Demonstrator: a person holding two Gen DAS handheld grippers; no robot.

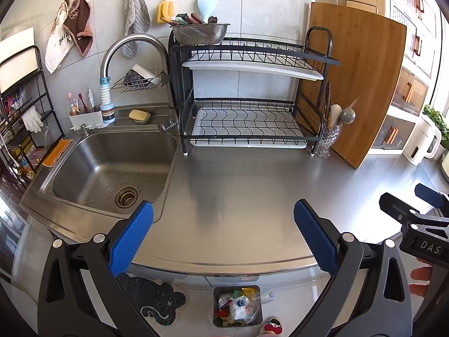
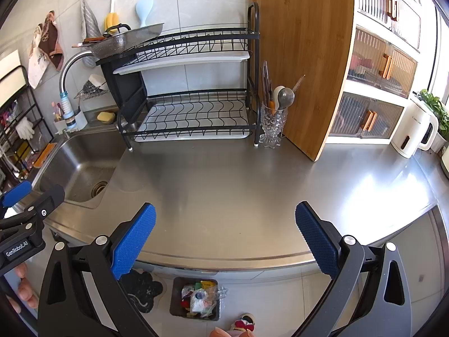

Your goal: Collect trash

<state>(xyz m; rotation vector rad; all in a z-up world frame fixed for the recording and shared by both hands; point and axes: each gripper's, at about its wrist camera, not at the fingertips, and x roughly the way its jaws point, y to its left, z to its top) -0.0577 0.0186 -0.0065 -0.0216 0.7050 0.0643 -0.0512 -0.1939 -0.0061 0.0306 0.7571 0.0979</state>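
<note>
Blue-padded left gripper (image 1: 223, 236) spread wide, nothing between its pads — same for the right gripper (image 2: 224, 237), gaping and empty, both above the front edge of the steel counter (image 1: 238, 191). Below that edge, on the floor: grey bin (image 1: 237, 306) packed with crumpled wrappers and plastic trash (image 2: 200, 299), just beside a dark mat (image 1: 153, 299). Behind on the counter — sink (image 1: 106, 165), empty black dish rack (image 2: 193, 106), bamboo board (image 2: 303, 56).
</note>
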